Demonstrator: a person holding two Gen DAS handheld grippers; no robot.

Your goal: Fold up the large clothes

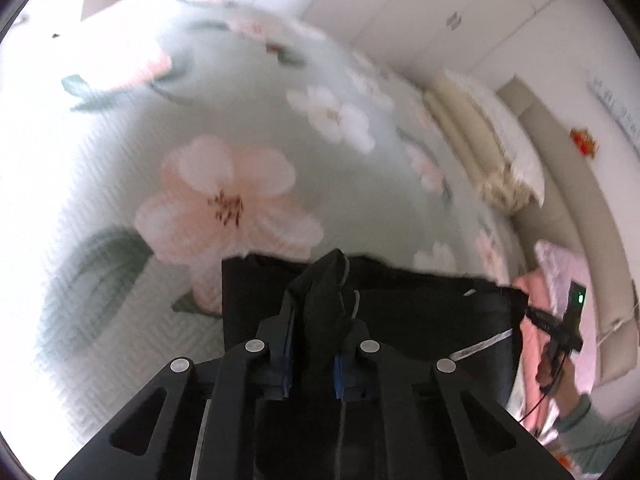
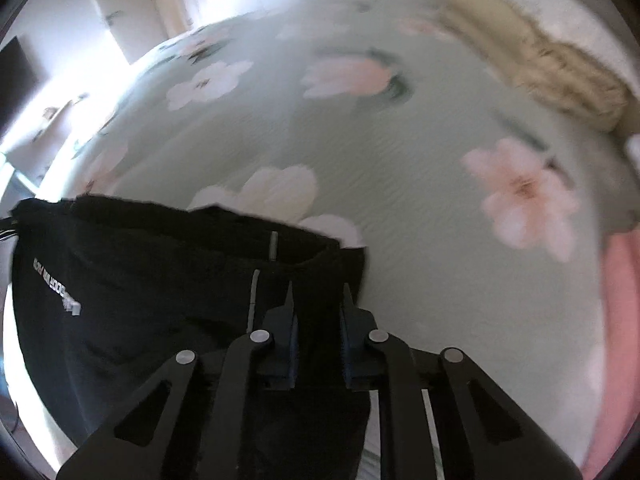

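A black garment [image 1: 420, 308] with white lettering hangs stretched between my two grippers above a bed with a pale green floral cover [image 1: 224, 200]. My left gripper [image 1: 320, 300] is shut on a bunched corner of the black garment. In the right wrist view the garment [image 2: 140, 280] spreads to the left, and my right gripper [image 2: 318, 296] is shut on its right corner, with cloth between the fingers. The right gripper also shows in the left wrist view [image 1: 560, 324] at the garment's far corner.
A beige knitted item [image 2: 560, 76] and white pillow lie at the head of the bed. Pink cloth [image 2: 616, 340] lies at the right edge. White wardrobe doors [image 1: 460, 12] stand behind the bed. The floral cover [image 2: 400, 160] spreads ahead.
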